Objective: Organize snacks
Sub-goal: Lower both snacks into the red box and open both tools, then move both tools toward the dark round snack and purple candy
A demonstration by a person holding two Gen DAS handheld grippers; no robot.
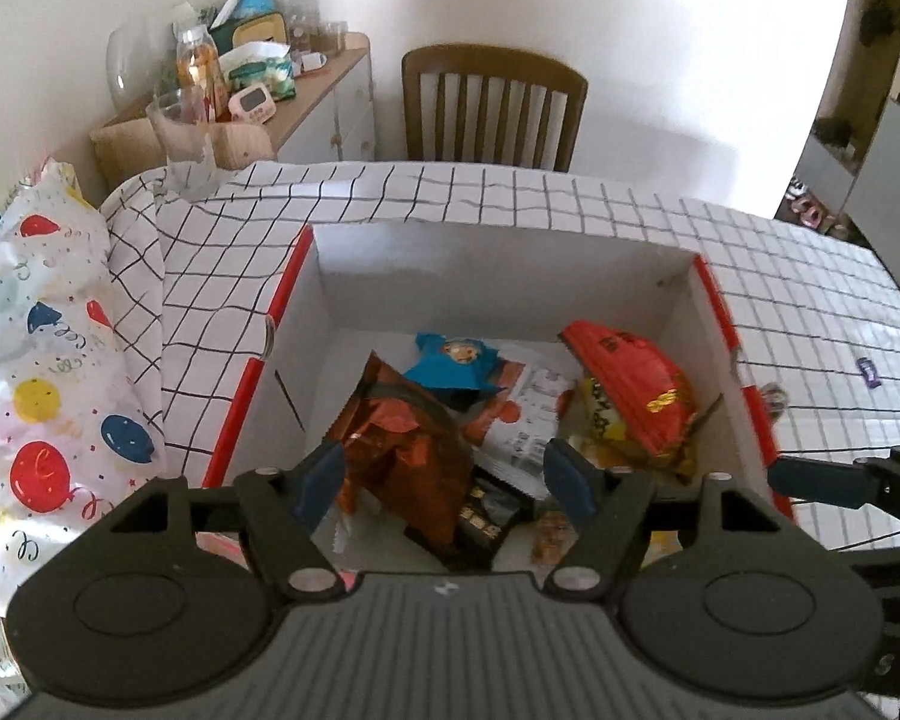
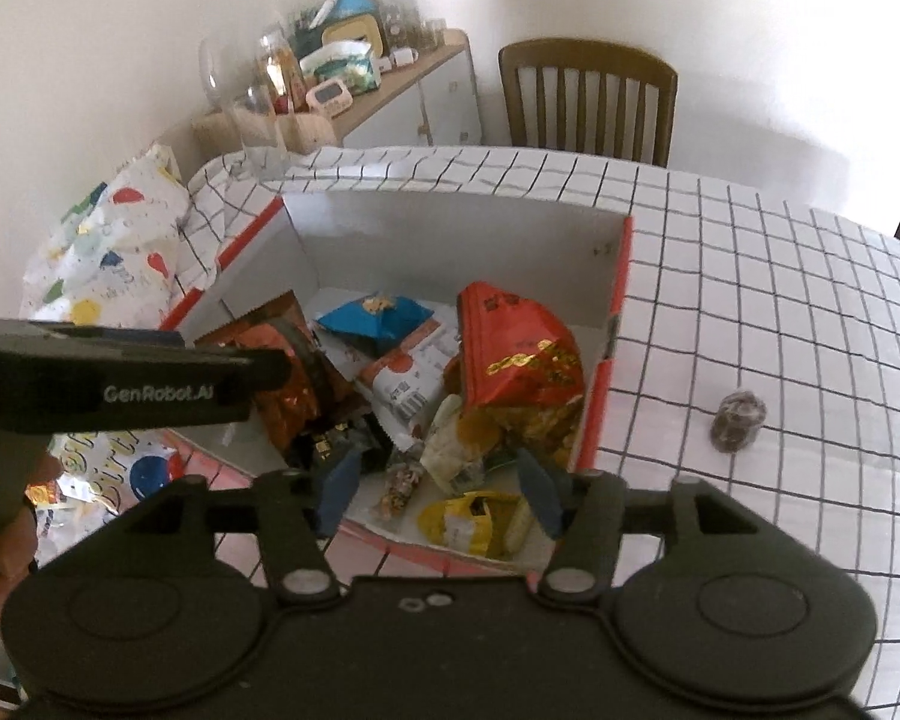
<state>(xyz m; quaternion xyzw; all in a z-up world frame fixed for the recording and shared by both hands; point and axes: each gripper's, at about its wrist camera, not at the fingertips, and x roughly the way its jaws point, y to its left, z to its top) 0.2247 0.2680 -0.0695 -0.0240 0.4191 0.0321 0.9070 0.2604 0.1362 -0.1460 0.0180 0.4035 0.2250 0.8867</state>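
Left wrist view: left claw (image 1: 447, 477) is over the box (image 1: 492, 264), fingers wide apart w/ nothing in them. Box is white inside w/ red edges and sits on the bench (image 1: 810, 276), which has a white cloth w/ black squares. In the box: an orange-brown bag (image 1: 396, 432) on the left, a blue pack (image 1: 456, 360) behind it, a white pack (image 1: 528, 414) in the middle, and a red bag (image 1: 630, 390) leaning on the right wall. A balloon bag (image 1: 36, 372) lies left of the box. A chair (image 1: 492, 108) stands at the far side of the bench. A small purple thing (image 1: 868, 372) lies on the cloth, far right.

Right wrist view: right claw (image 2: 438, 495) is over the near edge of the box (image 2: 450, 228), fingers apart too, holding nothing. Same snacks show: orange-brown bag (image 2: 282, 360), blue pack (image 2: 378, 318), white pack (image 2: 408, 384), red bag (image 2: 516, 354). A yellow pack (image 2: 468, 519) lies at the near wall, betw. the claw's fingers in the view. A dark round snack (image 2: 739, 413) sits on the bench (image 2: 750, 276), right of the box and apart from it. The left claw's arm crosses the left side of the view.
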